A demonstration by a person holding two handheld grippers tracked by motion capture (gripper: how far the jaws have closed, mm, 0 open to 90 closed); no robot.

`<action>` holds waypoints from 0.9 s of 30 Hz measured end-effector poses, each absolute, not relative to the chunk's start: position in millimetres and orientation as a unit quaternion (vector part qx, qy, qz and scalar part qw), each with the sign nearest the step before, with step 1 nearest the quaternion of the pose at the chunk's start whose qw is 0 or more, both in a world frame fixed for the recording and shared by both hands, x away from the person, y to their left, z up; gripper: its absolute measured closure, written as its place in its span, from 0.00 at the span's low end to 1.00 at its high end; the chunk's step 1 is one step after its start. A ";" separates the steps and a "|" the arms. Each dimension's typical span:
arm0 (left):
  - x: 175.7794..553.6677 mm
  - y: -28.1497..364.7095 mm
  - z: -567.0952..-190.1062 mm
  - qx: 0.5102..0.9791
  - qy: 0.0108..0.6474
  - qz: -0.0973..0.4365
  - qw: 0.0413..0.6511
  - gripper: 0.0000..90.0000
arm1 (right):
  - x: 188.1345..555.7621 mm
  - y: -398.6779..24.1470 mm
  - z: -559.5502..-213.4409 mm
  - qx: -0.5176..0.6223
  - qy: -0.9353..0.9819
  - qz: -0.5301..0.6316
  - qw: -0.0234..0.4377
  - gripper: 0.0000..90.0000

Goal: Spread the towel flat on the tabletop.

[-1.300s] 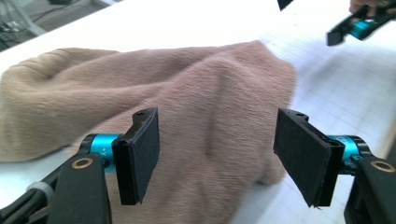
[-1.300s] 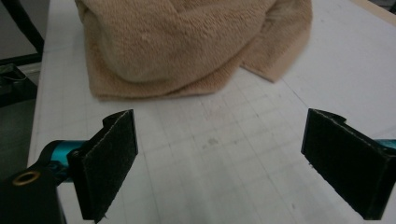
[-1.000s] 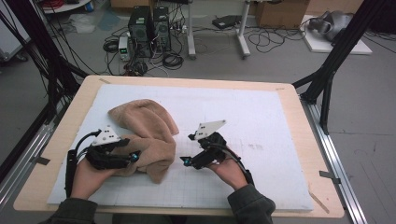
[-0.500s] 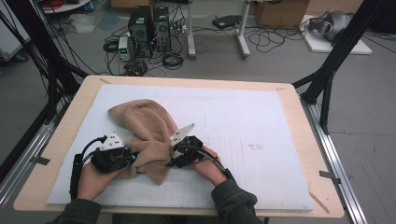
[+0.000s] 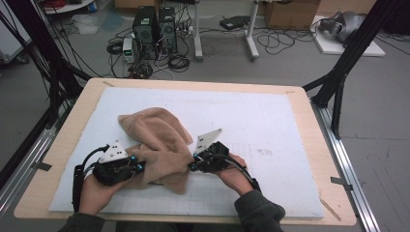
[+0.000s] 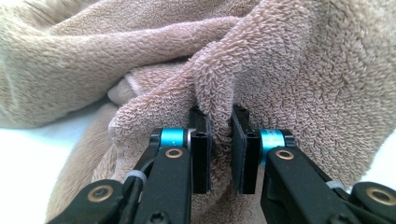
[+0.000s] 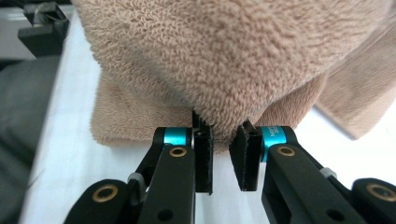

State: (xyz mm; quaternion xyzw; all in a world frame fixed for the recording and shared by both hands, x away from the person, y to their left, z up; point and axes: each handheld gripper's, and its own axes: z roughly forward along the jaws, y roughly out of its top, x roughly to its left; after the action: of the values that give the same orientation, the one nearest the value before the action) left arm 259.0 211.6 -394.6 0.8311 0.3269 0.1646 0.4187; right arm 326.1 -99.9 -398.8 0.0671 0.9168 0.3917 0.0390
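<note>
- White mat (image 5: 290, 125) on a wooden table, cables on the floor beyond.
- My left gripper (image 6: 219, 140) has just closed on a towel (image 5: 157, 140) fold, lower left.
- Towel lies crumpled, centre-left.
- My right gripper (image 7: 220, 140) has just closed on its edge.
- Both corners gripped; next, I judge, lift and spread.

No words, brand names, numbers or signs can be read anywhere in these views. The blue ring (image 7: 275, 136) beside one jaw in the right gripper view carries a line of tiny print, but it is too small and blurred to make out. The white mat (image 5: 270, 121) on the table in the high view bears only a faint grid of lines, with no figures on it that can be read.
</note>
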 end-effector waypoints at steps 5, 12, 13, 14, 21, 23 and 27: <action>242.9 182.1 -392.2 0.845 0.288 0.148 0.426 0.89 | 291.0 -141.9 -385.6 0.080 0.917 0.387 0.054 0.90; 231.5 165.4 -399.6 0.859 0.266 0.124 0.419 0.89 | 258.7 -184.6 -393.2 0.112 0.913 0.389 0.055 0.92; 231.9 164.8 -399.6 0.861 0.264 0.122 0.418 0.88 | 257.7 -187.8 -396.2 0.115 0.912 0.390 0.049 0.91; 231.9 164.8 -399.6 0.861 0.264 0.122 0.418 0.86 | 257.7 -187.8 -396.2 0.115 0.912 0.390 0.049 0.91; 239.1 178.1 -376.2 0.842 0.279 0.118 0.446 0.59 | 268.1 -197.5 -389.5 0.136 0.896 0.419 0.060 0.69; 243.4 179.6 -368.5 0.837 0.280 0.125 0.453 0.55 | 272.4 -198.2 -384.3 0.140 0.892 0.425 0.065 0.64; 258.4 174.8 -366.4 0.836 0.284 0.128 0.452 0.52 | 277.2 -195.6 -377.9 0.141 0.889 0.430 0.073 0.57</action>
State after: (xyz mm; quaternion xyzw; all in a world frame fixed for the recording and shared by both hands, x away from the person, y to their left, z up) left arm 258.4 174.8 -366.4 0.8358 0.2842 0.1277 0.4521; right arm 277.2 -195.6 -377.9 0.1407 0.8887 0.4303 0.0725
